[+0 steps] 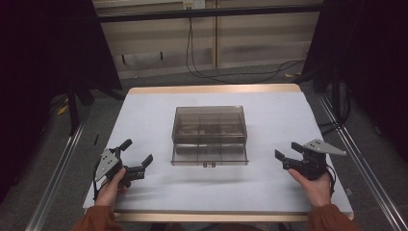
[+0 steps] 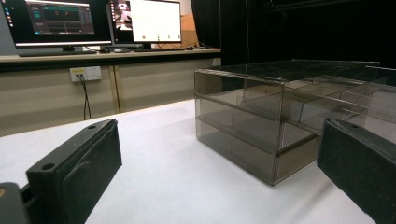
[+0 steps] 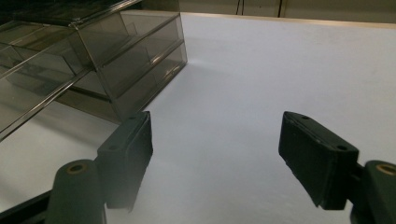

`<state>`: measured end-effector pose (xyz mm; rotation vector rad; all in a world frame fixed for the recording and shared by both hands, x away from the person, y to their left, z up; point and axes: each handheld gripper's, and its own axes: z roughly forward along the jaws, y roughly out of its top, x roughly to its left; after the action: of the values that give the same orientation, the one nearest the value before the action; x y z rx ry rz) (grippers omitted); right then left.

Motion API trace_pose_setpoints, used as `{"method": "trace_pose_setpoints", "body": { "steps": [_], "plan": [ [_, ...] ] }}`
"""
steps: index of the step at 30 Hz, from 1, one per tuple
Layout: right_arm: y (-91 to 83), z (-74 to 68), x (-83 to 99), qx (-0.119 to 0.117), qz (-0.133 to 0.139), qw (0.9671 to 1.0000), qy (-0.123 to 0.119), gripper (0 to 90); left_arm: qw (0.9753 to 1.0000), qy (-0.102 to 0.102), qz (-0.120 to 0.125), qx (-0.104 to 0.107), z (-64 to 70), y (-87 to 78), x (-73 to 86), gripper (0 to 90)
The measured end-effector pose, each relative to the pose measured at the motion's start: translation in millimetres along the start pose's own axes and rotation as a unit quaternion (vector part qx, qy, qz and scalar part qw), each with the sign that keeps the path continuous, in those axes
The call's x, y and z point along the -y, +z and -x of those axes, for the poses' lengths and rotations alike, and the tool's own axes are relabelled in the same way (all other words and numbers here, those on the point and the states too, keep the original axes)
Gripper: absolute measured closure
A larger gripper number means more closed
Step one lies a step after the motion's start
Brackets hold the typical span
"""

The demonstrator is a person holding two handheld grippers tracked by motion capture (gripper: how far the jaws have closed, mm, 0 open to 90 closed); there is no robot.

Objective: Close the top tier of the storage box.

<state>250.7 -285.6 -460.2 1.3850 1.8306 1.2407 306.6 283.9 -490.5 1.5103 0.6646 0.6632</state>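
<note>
White-covered counter [image 1: 159, 103], dark curtains around. Smoked clear plastic drawer box [image 1: 210, 134] sits between both sets of fingers, well apart from each. Left gripper [image 1: 137, 157] and right gripper [image 1: 287, 154] fingers spread, empty. Risk: light box may slide if pushed one-sided; slick walls could slip.

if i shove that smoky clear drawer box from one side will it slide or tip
Probably slide: the drawer box sits low and wide on the smooth white table, so tipping seems unlikely. Its thin clear walls look stiff but light and possibly brittle. The bottom drawer already juts forward, so a jolt may slide it further.
</note>
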Motion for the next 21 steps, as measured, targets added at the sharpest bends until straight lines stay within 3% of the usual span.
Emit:
{"method": "trace_pose_setpoints", "body": {
  "steps": [9, 10, 19, 21],
  "plan": [
    [1.5, -9.7, 0.8, -0.026, -0.014, 0.9994, -0.015, 35.0, 1.0, 0.004, -0.003, 0.0, -0.4, -0.5, -0.1, 0.0],
    [0.2, -11.3, 0.6, -0.033, -0.012, 0.9993, -0.017, 40.3, 1.0, 0.001, 0.0, 0.0, 0.1, 0.0, 0.0, 0.0],
    [-3.3, -16.0, 0.9, -0.054, -0.014, 0.9982, -0.023, 54.8, 1.0, 0.003, 0.0, -0.002, 0.1, 0.1, -0.1, 0.0],
    [-3.1, -19.4, 1.0, -0.066, -0.017, 0.9975, -0.019, 61.8, 1.0, 0.006, -0.001, -0.002, -0.4, -0.2, -0.2, 0.0]
  ]
}}
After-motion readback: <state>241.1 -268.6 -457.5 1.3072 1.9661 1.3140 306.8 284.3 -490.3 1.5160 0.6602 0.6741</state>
